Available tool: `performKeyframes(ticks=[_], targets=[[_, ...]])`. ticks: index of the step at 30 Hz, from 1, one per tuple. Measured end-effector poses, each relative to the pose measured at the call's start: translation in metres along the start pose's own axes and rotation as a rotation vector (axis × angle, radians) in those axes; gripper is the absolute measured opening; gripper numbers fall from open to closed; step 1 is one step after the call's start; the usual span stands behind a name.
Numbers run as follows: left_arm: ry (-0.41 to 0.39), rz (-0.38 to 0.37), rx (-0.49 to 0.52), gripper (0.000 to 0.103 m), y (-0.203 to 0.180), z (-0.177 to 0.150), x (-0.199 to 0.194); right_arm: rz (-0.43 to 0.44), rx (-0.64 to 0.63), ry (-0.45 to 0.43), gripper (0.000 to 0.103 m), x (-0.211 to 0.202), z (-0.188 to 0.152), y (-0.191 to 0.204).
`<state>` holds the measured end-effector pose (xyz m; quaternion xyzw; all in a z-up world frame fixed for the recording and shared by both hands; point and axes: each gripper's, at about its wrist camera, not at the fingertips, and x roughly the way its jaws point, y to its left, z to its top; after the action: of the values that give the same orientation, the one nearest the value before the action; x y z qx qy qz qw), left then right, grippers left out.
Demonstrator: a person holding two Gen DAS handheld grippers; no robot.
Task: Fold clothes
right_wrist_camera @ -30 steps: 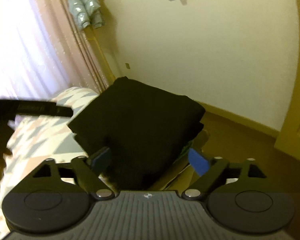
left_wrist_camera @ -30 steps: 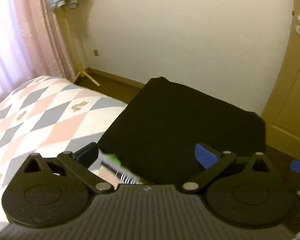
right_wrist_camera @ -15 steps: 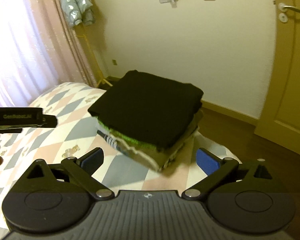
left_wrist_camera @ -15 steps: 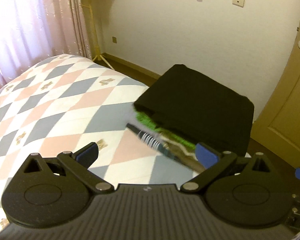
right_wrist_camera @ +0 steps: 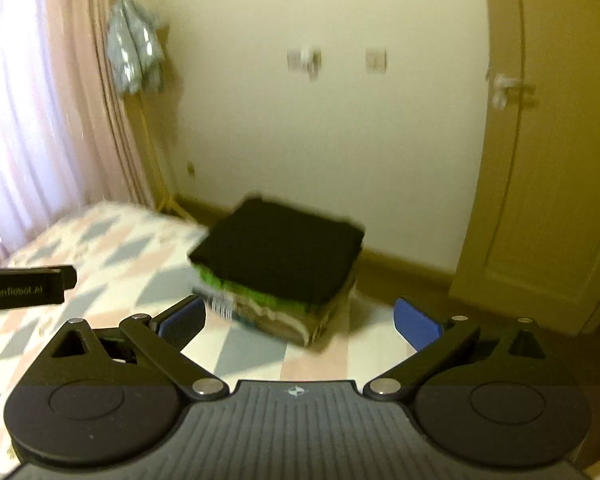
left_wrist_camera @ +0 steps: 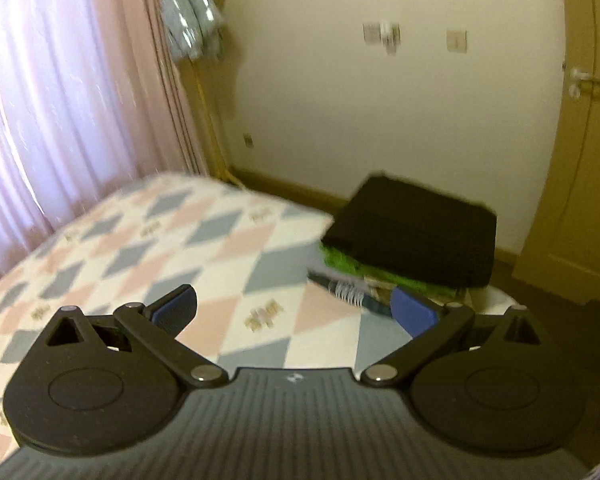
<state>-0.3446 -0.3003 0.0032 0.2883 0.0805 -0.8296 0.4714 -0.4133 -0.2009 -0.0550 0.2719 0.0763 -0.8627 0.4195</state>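
Grippers (left_wrist_camera: 294, 308) (right_wrist_camera: 300, 320) farther back from clothes stack (right_wrist_camera: 276, 264) than before.

Bedspread (left_wrist_camera: 148, 240) seemingly bare left of clothes stack (left_wrist_camera: 416, 236)

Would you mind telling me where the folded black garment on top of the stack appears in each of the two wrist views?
Left wrist: the black garment sits right of centre, on the stack at the bed's far right corner.
Right wrist: the black garment sits near the centre, above the gap between the open fingers.
Shared landmark: the door handle at upper right in both views.
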Motion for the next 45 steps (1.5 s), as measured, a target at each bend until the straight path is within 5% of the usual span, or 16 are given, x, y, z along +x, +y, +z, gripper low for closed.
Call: performKeyframes(ticks=[4,13,27,45], targets=[[-0.035,0.033,0.035,0.102,-0.005,0.004,-0.030,0.000,0.049,-0.066,0.103,-0.029,0.000,-0.002],[0.066,0.032,0.076,0.102,-0.025,-0.003,-0.040,0.060,0.054,0.049,0.103,-0.038,-0.003,-0.005],[0.165,0.040,0.008,0.102,-0.031,-0.014,-0.032,0.033,0.063,0.196,0.103,-0.027,-0.006,-0.014],[0.168,0.085,-0.043,0.102,-0.033,-0.007,-0.032,0.017,0.020,0.239,0.103,-0.005,0.004,-0.019]])
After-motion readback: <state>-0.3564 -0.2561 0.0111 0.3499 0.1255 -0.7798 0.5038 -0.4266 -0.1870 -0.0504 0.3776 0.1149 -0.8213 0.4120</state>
